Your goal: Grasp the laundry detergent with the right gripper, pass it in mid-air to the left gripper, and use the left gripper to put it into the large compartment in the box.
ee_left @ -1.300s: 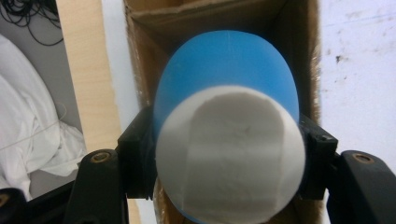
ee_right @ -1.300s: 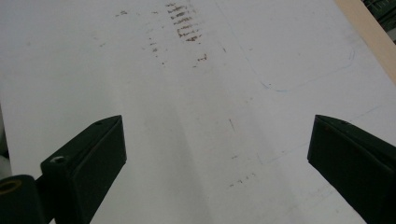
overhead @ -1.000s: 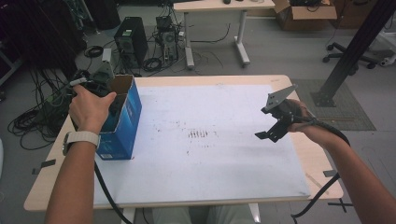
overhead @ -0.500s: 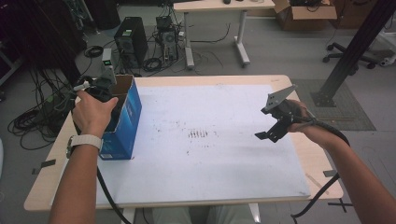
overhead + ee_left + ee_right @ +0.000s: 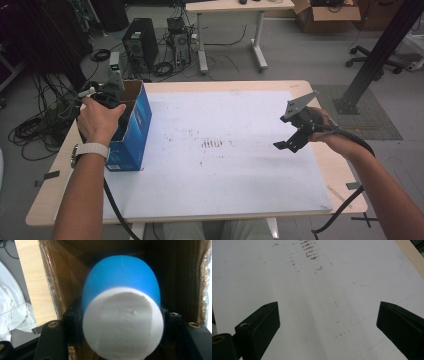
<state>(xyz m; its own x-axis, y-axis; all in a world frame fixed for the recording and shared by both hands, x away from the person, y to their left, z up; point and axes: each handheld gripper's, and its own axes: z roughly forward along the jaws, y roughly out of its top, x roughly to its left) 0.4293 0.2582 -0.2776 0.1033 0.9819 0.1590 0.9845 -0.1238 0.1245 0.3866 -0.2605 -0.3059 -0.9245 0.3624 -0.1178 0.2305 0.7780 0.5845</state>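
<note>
In the high view, a box (image 5: 131,131) is standing on the left part of the table (image 5: 230,85), its open top facing up. The left gripper (image 5: 111,95) is reaching into that opening from the left. In the left gripper view, a ball-shaped object (image 5: 121,315) is sitting between the jaws, inside the box. At the right of the frame, the right gripper (image 5: 295,135) is hanging above a sheet (image 5: 220,165) that is covering the tabletop, well apart from the box.

Blue-and-white object (image 5: 121,315) blurred, bottom cut off; left hand-held gripper (image 5: 111,95) tips hidden inside blue box (image 5: 134,131).
</note>
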